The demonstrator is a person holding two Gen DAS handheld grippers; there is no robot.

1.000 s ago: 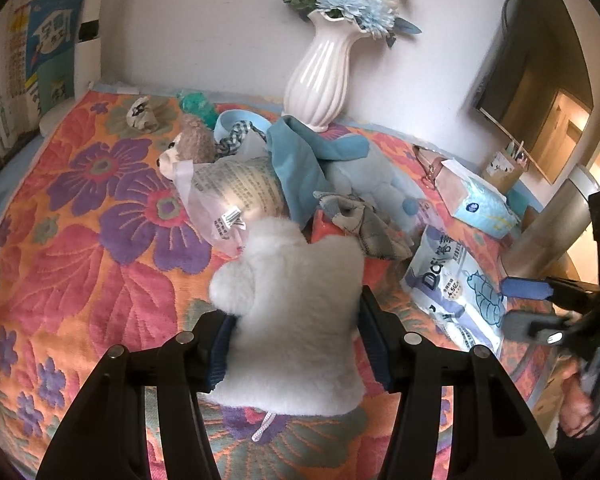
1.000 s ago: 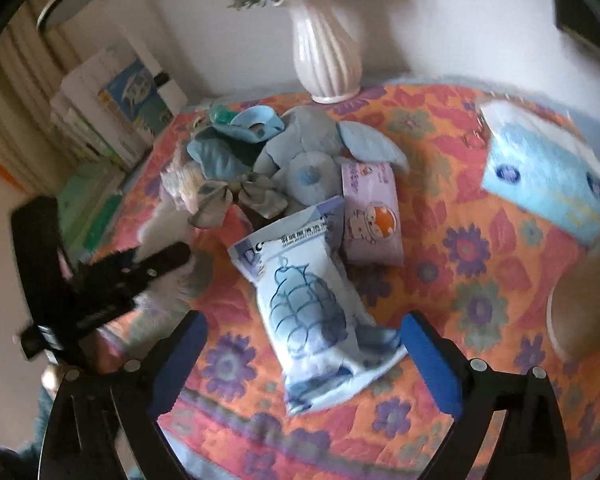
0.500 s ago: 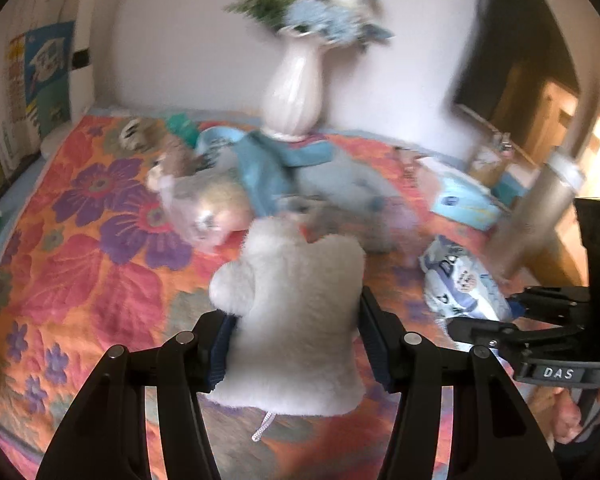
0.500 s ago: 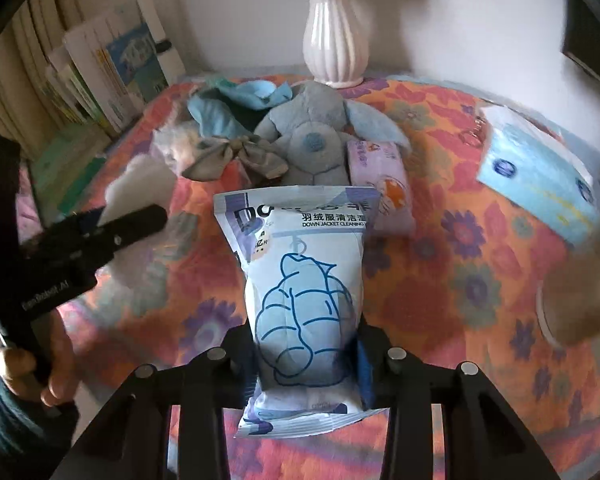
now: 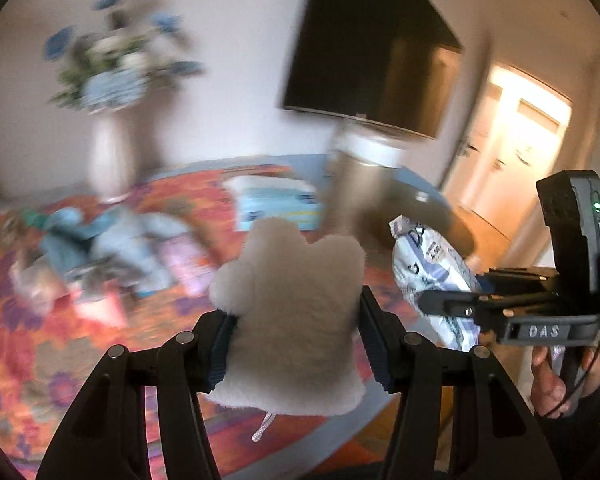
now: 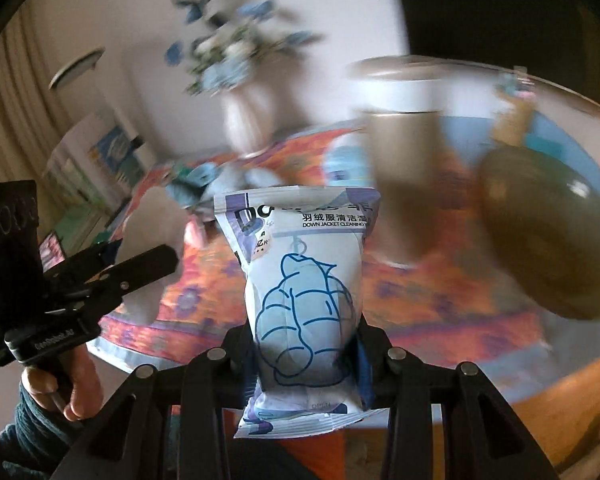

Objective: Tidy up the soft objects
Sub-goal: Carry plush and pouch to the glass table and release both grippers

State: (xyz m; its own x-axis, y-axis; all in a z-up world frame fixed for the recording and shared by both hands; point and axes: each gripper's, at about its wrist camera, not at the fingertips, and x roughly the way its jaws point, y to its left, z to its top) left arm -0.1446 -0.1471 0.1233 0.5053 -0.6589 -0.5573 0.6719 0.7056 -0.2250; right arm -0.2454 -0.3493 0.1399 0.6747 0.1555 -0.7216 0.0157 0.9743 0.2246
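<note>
Item 1: white plush toy [image 5: 296, 316], pinched by left tongs [image 5: 296, 344]. Item 2: wipes pack [image 6: 304, 304], clamped in right tongs [image 6: 306, 354], just closed. Both held above floral bench [image 5: 28, 344].

The fluffy white plush mitten-shaped toy [image 5: 296, 320] looks soft and matt. The glossy pale-blue plastic wipes pack [image 6: 306, 296] is smooth (slightly crinkled at its seams). The orange floral quilted cloth cover [image 5: 32, 344] appears textured; the dark wall screen [image 5: 372, 48] shines.
</note>
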